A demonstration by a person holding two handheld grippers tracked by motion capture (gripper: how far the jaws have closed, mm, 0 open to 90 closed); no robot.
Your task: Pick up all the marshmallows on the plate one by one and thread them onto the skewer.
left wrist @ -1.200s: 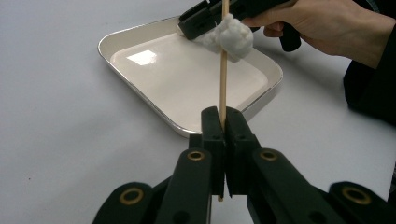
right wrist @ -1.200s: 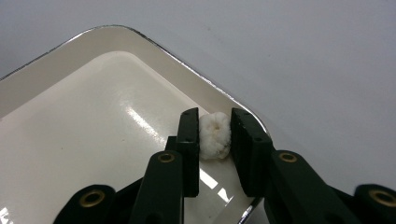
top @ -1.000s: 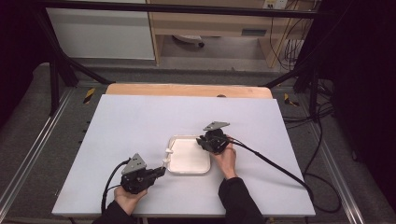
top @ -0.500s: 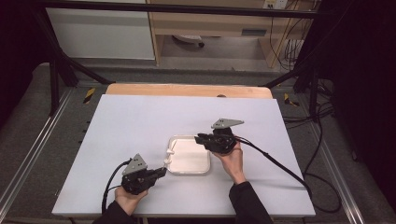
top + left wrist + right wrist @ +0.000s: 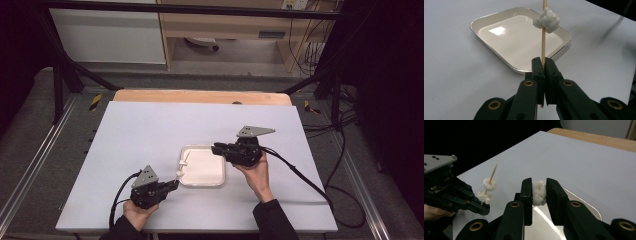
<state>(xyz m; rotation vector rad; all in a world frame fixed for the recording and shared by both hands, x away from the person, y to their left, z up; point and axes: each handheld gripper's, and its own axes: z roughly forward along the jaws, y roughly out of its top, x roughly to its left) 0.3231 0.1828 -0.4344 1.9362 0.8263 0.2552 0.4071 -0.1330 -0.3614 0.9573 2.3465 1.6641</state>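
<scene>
My left gripper (image 5: 543,62) is shut on the lower end of a thin wooden skewer (image 5: 543,47), which stands tilted over the near left corner of a white tray (image 5: 218,175). In the right gripper view the skewer (image 5: 492,173) carries two white puffy pieces (image 5: 490,184). Over the tray's far right corner, my right gripper (image 5: 216,148) is held above the table. Its jaws press on another white puffy piece (image 5: 539,192). From that view the left gripper (image 5: 482,209) lies to the left.
The white table (image 5: 150,130) has a wooden strip (image 5: 200,96) along its far edge. Cables trail from both grippers, the right one (image 5: 300,177) across the table's right side. Metal frame rails run along both sides of the table.
The right gripper has lifted from the tray's far right corner and drifted right, with the white piece between its jaws. The left gripper and skewer have stayed put.
</scene>
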